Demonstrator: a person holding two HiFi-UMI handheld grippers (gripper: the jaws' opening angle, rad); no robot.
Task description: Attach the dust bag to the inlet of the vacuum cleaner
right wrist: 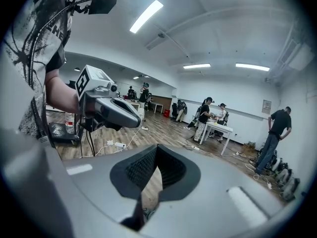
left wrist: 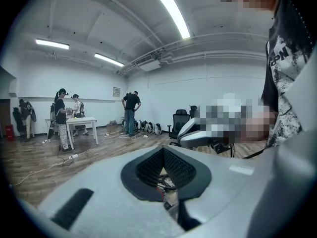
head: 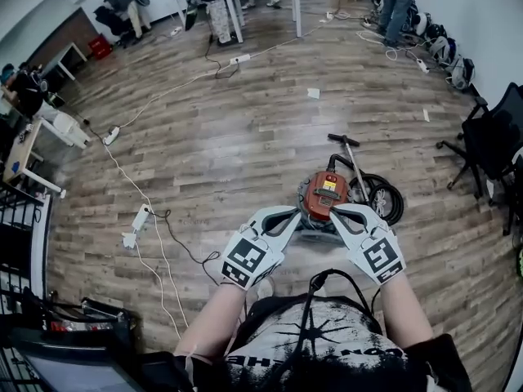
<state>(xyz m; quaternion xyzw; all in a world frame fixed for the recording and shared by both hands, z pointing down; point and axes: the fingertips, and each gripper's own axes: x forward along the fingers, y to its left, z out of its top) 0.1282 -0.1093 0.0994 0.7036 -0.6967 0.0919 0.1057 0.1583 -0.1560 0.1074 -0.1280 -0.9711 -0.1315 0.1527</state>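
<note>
Left tool (head: 294, 215) and right tool (head: 337, 212) are both clenched on nothing, tips close together. The vacuum cleaner (head: 325, 193) stands just beyond and between the tips, its black hose (head: 382, 198) past the right tool. Farther off lie the wood-plank floor (head: 245, 137), a power strip (head: 140, 216) and standing people (head: 400, 2).

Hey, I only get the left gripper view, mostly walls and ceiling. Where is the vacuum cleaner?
Observer: The head view shows the vacuum cleaner on the wood floor, just ahead of the left tool and right tool.
Operator: Is the right tool holding anything?
Observer: No; the right gripper view shows its jaws together, nothing between them.
Operator: Anything beside the vacuum?
Observer: What looks like a coiled black hose lies at its right.
</note>
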